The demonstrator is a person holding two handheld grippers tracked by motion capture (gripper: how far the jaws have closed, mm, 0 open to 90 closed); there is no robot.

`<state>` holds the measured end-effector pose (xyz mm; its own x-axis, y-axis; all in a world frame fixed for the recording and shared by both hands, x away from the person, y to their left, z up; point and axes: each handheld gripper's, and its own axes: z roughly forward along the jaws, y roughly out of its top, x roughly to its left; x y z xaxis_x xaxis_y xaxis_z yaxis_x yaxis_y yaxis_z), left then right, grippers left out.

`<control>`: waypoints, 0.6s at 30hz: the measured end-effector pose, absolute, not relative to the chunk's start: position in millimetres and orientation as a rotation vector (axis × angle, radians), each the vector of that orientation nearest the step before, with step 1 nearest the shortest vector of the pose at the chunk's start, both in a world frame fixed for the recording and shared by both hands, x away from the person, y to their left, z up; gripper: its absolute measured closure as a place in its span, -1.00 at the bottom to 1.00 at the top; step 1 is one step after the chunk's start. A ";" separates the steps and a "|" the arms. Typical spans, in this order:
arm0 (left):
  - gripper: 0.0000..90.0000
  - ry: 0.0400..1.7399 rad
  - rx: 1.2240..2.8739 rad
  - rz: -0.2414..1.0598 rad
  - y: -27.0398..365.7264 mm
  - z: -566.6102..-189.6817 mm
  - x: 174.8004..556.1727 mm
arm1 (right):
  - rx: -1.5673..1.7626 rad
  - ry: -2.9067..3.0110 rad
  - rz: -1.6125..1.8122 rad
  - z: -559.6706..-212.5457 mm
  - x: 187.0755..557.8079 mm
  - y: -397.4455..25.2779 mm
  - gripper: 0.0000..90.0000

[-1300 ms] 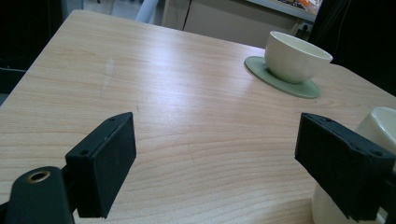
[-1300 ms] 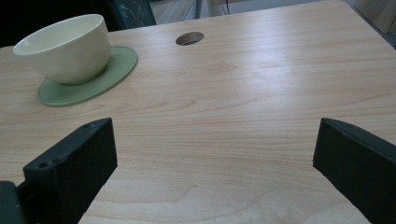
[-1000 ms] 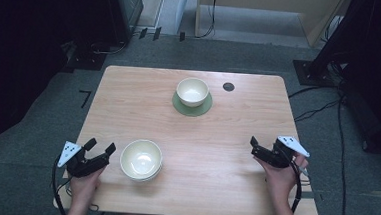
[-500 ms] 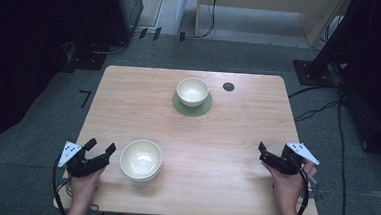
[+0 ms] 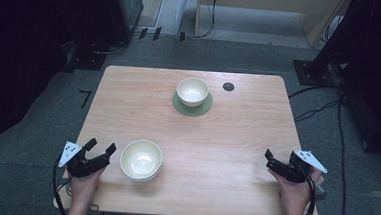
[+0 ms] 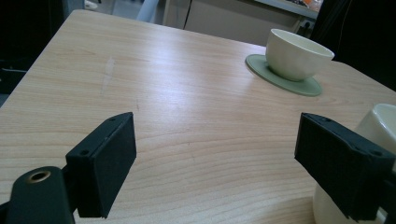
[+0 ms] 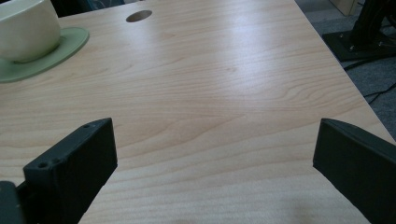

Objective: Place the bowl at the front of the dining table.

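- My left tool (image 5: 100, 149) gapes wide just beside the near cream bowl (image 5: 141, 159).
- My right tool (image 5: 270, 159) is spread wide over bare tabletop (image 5: 237, 135).
- Farther off, another bowl (image 5: 192, 91) sits on a green coaster (image 5: 192, 107).

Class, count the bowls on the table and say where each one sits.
2. One bowl sits on a green coaster near the table's far edge, at the middle. The other bowl stands directly on the wood near the front, just right of the left gripper.

Evenly lit table (image 5: 236, 140), soft overhead sheen on the wood, dim dark surroundings, near tongs slightly blurred
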<state>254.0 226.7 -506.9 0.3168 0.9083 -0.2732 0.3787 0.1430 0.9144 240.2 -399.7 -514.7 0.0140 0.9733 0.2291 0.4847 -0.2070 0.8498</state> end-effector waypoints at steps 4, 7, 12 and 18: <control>-0.72 1.262 1.444 0.585 226.7 -506.9 253.9 | 1.745 1.491 1.130 -515.1 235.9 -401.6 -0.99; -0.72 1.262 1.447 0.589 226.3 -506.8 253.7 | 1.748 1.494 1.123 -516.1 232.3 -403.8 -0.99; -0.72 1.261 1.449 0.590 226.1 -506.9 253.7 | 1.753 1.493 1.115 -518.2 225.1 -408.4 -0.99; -0.72 1.261 1.450 0.593 225.6 -506.9 253.7 | 1.761 1.485 1.115 -520.5 223.3 -412.3 -0.99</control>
<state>253.7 225.6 -506.9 0.3150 0.9117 -0.2639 0.3777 0.1347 0.9161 223.3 -412.3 -520.5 0.0337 0.9722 0.2316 0.4933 -0.2177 0.8422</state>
